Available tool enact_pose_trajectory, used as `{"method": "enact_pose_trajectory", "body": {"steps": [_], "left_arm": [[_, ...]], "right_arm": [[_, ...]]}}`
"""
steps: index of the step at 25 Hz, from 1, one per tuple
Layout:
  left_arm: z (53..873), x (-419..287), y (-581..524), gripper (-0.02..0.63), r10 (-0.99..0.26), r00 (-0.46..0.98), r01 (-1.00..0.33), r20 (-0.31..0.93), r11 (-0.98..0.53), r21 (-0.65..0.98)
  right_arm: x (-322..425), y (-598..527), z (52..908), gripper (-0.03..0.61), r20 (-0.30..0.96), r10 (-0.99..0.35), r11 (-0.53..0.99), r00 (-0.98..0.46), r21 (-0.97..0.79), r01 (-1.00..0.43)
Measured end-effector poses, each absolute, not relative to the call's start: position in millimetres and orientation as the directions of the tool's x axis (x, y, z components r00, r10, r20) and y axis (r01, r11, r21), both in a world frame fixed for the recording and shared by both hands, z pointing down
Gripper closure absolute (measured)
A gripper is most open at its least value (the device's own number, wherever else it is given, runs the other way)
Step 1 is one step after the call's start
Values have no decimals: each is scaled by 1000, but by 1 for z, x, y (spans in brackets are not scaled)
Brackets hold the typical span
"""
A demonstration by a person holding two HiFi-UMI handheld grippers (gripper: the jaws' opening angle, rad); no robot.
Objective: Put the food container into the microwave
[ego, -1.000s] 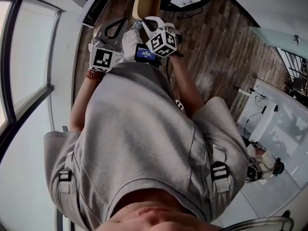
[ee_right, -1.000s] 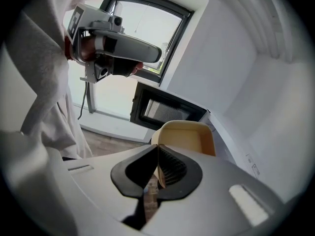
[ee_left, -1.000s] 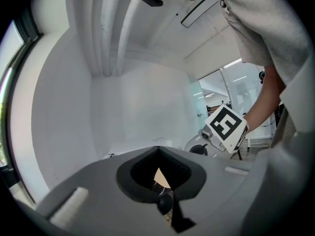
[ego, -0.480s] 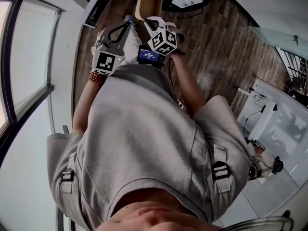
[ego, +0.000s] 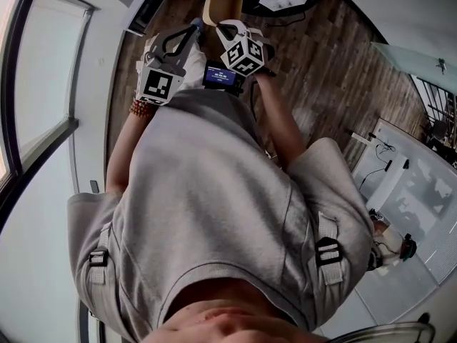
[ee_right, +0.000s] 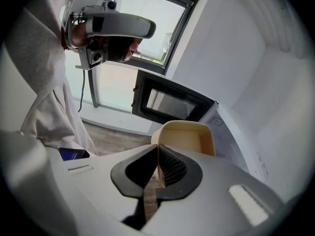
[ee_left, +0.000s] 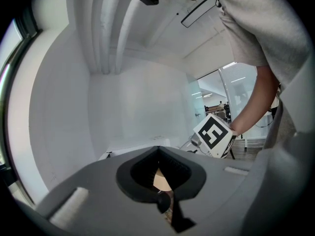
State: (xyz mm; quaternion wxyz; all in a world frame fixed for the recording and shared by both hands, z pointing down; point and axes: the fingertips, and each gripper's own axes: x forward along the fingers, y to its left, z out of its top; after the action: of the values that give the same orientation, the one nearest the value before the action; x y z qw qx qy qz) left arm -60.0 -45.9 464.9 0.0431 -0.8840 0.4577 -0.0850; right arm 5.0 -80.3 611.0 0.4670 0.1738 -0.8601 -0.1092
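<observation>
A beige food container point(ego: 219, 1) is held out in front of the person's chest, at the top of the head view. My left gripper point(ego: 190, 34) meets it from the left and my right gripper point(ego: 224, 27) from the right. In the right gripper view the jaws point(ee_right: 157, 167) are shut on the rim of the container point(ee_right: 187, 137), and beyond it stands the microwave point(ee_right: 170, 103) with its dark windowed door. In the left gripper view a beige sliver of the container point(ee_left: 160, 179) sits pinched between the shut jaws point(ee_left: 158, 173).
The person's grey shirt point(ego: 207, 213) fills most of the head view. A wooden floor point(ego: 321, 77) lies below, with a window point(ego: 28, 106) at the left and white desks point(ego: 407, 177) at the right. The right gripper's marker cube point(ee_left: 213, 134) shows in the left gripper view.
Both grippers and the container have shifted a little farther from the body. The left gripper has closed in slightly toward the right one.
</observation>
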Motion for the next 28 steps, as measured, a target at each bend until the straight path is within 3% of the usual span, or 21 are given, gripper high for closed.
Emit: {"method": "enact_pose_trajectory", "body": {"steps": [28], "left_arm": [[471, -40, -107, 612, -789, 598, -775, 140, -614, -151]], "right_arm": [[11, -144, 633, 554, 798, -388, 921, -461, 315, -230]]}}
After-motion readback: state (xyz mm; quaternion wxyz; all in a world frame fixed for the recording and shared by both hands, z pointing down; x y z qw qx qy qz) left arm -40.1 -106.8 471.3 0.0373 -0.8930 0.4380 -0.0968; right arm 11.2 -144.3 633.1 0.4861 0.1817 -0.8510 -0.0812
